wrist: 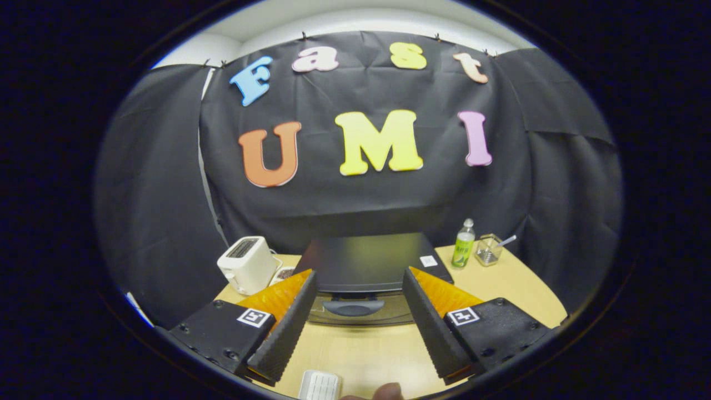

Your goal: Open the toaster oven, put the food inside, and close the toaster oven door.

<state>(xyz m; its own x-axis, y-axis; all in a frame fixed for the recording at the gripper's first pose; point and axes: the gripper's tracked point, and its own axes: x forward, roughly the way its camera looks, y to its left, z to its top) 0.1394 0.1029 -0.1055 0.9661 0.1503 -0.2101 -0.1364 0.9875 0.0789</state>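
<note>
Your gripper (359, 289) hangs above the table (516, 283) with fingers spread wide, empty; the toaster oven (369, 261) with its closed door handle (353, 306) sits between them.

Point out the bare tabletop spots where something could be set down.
Bare table lies between the open gripper fingers, from the toaster oven door to the white ridged object. Another patch: right of the oven, below the green bottle and glass cup. Crowded: between white toaster and oven.
</note>
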